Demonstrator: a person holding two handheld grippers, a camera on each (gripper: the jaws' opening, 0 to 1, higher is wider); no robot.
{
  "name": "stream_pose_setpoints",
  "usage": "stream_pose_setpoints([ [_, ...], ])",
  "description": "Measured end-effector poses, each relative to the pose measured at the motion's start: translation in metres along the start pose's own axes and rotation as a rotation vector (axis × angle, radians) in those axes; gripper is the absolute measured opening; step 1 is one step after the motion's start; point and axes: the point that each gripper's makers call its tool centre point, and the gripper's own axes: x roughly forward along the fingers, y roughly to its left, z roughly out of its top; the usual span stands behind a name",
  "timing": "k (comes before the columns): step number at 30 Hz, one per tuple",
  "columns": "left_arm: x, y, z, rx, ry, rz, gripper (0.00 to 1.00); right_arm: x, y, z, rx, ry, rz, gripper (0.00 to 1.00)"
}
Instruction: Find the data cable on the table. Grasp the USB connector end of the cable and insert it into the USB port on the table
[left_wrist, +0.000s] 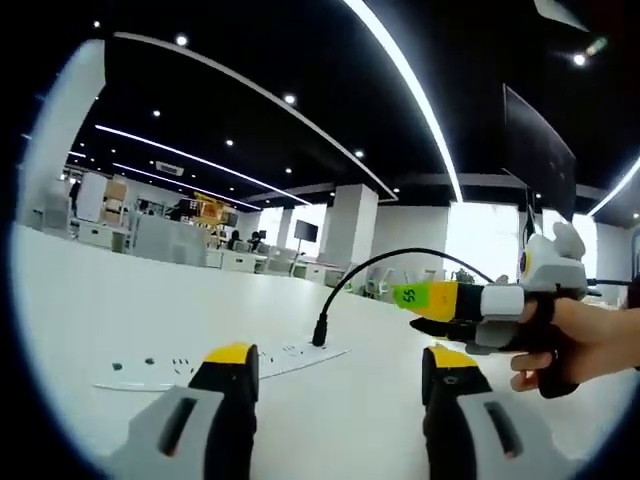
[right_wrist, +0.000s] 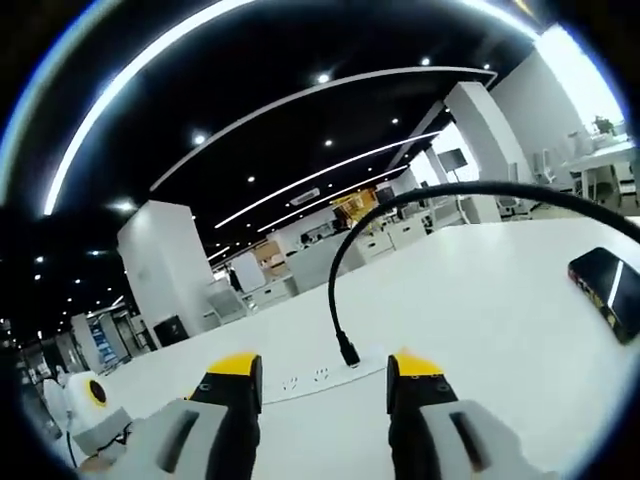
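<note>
The cable (right_wrist: 480, 186) runs off the right gripper view's edge. Whether its connector (right_wrist: 348, 353) sits in the socket strip (right_wrist: 305, 385) is unclear.

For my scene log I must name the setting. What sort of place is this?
Most likely an open-plan office: rows of desks with a monitor behind, long ceiling light strips, and a white table with sockets set in it.

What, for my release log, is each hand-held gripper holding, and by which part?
Nothing. The left hand-held gripper and right hand-held gripper both stand open, gaps empty; the cable connector sits at the socket strip, clear of the jaws.
</note>
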Motion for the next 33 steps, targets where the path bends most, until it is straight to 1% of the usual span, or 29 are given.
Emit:
stream_pose_setpoints([
  [4, -0.024, -0.004, 0.001, -0.011, -0.001, 0.023, 0.71, -0.015, 0.009, 0.005, -0.022, -0.025, 0.013, 0.54],
  [6, -0.034, -0.006, 0.000, -0.004, 0.006, 0.036, 0.72, -0.022, 0.014, 0.008, -0.015, -0.044, 0.021, 0.56],
  [9, -0.050, -0.014, -0.002, -0.012, 0.029, 0.040, 0.73, -0.037, 0.027, 0.003, -0.005, -0.049, 0.033, 0.58],
  [12, -0.070, -0.019, -0.002, -0.006, 0.036, 0.052, 0.74, -0.051, 0.042, -0.002, -0.031, -0.048, 0.064, 0.58],
  [13, -0.073, -0.013, 0.000, -0.010, 0.032, 0.064, 0.74, -0.058, 0.047, -0.003, -0.046, -0.049, 0.069, 0.58],
  [15, -0.087, -0.012, 0.004, -0.012, 0.020, 0.094, 0.73, -0.069, 0.053, -0.004, -0.056, -0.057, 0.078, 0.58],
  [18, -0.113, -0.009, 0.013, 0.014, 0.003, 0.148, 0.73, -0.081, 0.060, -0.003, -0.059, -0.072, 0.092, 0.58],
  [19, -0.126, -0.007, 0.019, 0.024, -0.004, 0.176, 0.73, -0.085, 0.063, -0.002, -0.069, -0.080, 0.101, 0.58],
  [20, -0.136, -0.006, 0.024, 0.032, -0.014, 0.186, 0.74, -0.090, 0.065, 0.000, -0.072, -0.091, 0.109, 0.59],
  [22, -0.157, -0.004, 0.033, 0.044, -0.024, 0.218, 0.75, -0.097, 0.069, 0.004, -0.075, -0.108, 0.133, 0.59],
  [23, -0.164, -0.004, 0.036, 0.045, -0.029, 0.225, 0.76, -0.102, 0.073, 0.003, -0.074, -0.097, 0.159, 0.58],
  [25, -0.187, 0.002, 0.045, 0.026, -0.060, 0.272, 0.79, -0.111, 0.075, 0.003, -0.101, -0.096, 0.168, 0.57],
  [26, -0.197, 0.005, 0.048, 0.028, -0.069, 0.287, 0.79, -0.114, 0.076, 0.005, -0.136, -0.113, 0.168, 0.57],
  [27, -0.207, 0.007, 0.050, 0.032, -0.070, 0.303, 0.79, -0.117, 0.077, 0.004, -0.166, -0.106, 0.164, 0.57],
  [29, -0.220, 0.013, 0.055, 0.044, -0.086, 0.337, 0.79, -0.122, 0.080, 0.002, -0.197, -0.101, 0.166, 0.57],
  [30, -0.226, 0.019, 0.057, 0.046, -0.085, 0.347, 0.79, -0.125, 0.082, 0.002, -0.196, -0.104, 0.171, 0.57],
  [31, -0.232, 0.025, 0.061, 0.065, -0.087, 0.369, 0.80, -0.128, 0.083, 0.001, -0.194, -0.107, 0.171, 0.58],
  [32, -0.238, 0.023, 0.063, 0.086, -0.076, 0.380, 0.80, -0.131, 0.084, 0.001, -0.186, -0.112, 0.175, 0.58],
  [33, -0.244, 0.021, 0.067, 0.098, -0.084, 0.384, 0.80, -0.135, 0.085, 0.000, -0.178, -0.117, 0.179, 0.58],
])
